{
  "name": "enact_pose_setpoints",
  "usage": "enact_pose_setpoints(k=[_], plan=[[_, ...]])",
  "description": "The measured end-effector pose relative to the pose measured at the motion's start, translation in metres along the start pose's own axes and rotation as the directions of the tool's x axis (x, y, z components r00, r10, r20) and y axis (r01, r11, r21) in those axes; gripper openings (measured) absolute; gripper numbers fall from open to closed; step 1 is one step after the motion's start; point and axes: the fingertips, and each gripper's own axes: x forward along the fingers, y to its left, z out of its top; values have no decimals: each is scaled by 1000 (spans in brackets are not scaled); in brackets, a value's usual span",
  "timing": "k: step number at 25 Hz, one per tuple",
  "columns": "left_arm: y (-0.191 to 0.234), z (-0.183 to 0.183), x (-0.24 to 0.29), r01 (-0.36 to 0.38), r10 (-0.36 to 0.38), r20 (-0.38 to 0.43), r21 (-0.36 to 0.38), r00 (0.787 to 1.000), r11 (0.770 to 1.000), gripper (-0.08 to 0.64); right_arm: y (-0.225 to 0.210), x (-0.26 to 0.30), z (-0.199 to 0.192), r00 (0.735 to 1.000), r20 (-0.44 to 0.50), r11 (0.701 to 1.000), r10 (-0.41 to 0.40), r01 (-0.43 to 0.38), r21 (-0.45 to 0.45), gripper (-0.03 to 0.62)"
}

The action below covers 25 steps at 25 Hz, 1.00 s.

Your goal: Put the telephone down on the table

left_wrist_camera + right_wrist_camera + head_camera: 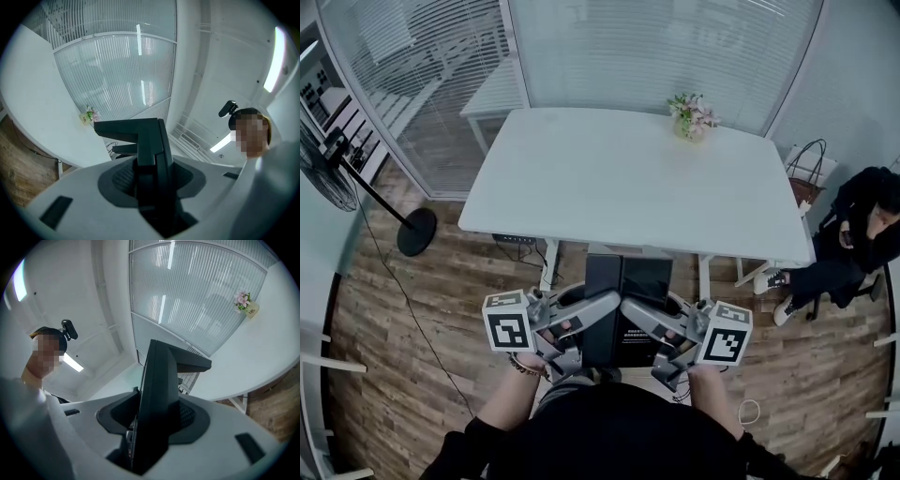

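Note:
A black telephone [623, 302] hangs in the air in front of me, just short of the near edge of the white table [609, 178]. My left gripper [605, 306] is shut on its left side and my right gripper [637, 313] is shut on its right side. In the left gripper view the telephone [150, 154] stands edge-on between the grey pads [117, 180]. The right gripper view shows the telephone [159, 399] wedged the same way between its pads [192, 420]. The telephone's keys and handset are hidden from me.
A small pot of pink flowers [692, 117] stands at the table's far right. A person in black [853, 234] sits to the right, beside a chair with a bag [806, 176]. A standing fan [337, 169] is at the left, glass walls behind.

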Motion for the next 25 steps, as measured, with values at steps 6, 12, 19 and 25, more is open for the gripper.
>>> enact_pose_setpoints(k=[6,12,19,25], plan=[[4,-4,13,-13,13,12,4,1000,1000,179,-6,-11,7,1000,-9,1000,11,-11,4,193],[6,-3,6,-32,32,20,1,999,999,179,-8,-5,2,1000,-18,1000,21,-20,18,193],[15,8,9,-15,14,18,9,1000,1000,179,-16,2,11,1000,-14,1000,14,-14,0,193],[32,34,23,-3,3,15,16,1000,1000,179,-34,16,37,1000,-11,1000,10,-10,-12,193]])
